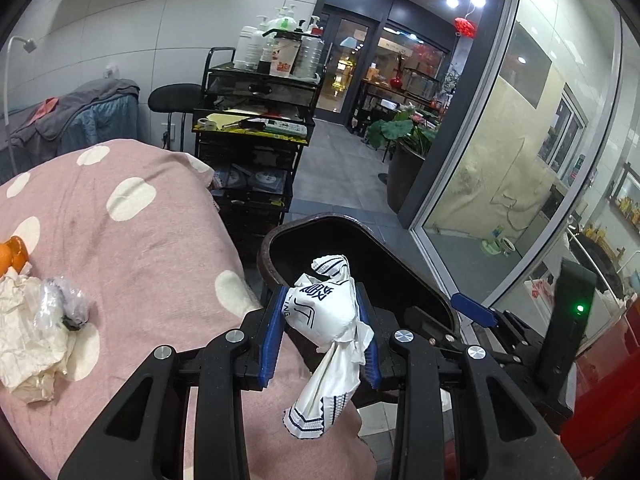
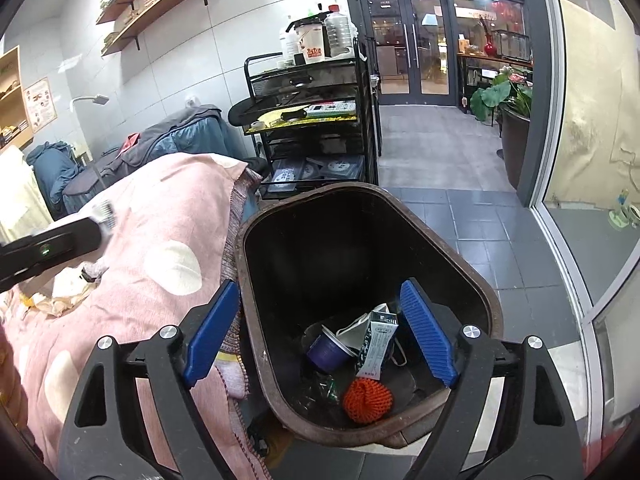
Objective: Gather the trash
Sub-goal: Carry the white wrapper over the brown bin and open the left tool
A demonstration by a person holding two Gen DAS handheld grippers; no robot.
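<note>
1. Pinching a white wrapper [image 1: 326,312] w/ dark print: left gripper [image 1: 320,334], blue pads pressed on both sides of its puffed middle. Twisted ends stick out above & below the pads. Item sits at the near rim of the bin, not yet dropped.
2. Handling, judged: wrapper light, soft, crushable, prob. slick film. Hold at the bulged centre looks sound; the tails would slip.
3. Right gripper [image 2: 320,332]: jaws spread wide, nothing between the pads. Left pad hangs outside the bin rim, over the cloth edge; right pad hangs over the bin mouth. No contact w/ either that I can tell.
4. Brown trash bin [image 2: 256,320]: open top, standing beside the bed edge. Contents: orange mesh ball [image 2: 367,400], purple cup [image 2: 330,350], small printed carton [image 2: 376,346], clear film scraps.
5. Pink polka-dot blanket [image 1: 152,248]: left of bin. Trash left on it: crumpled cream paper [image 1: 28,344] w/ clear plastic wrap [image 1: 60,308] lying on it, well apart from bin. Paper light & soft; take at a raised crease. Plastic slippery.
6. Far: black tiered cart [image 1: 256,128] w/ bottles on top; glass doors behind.
</note>
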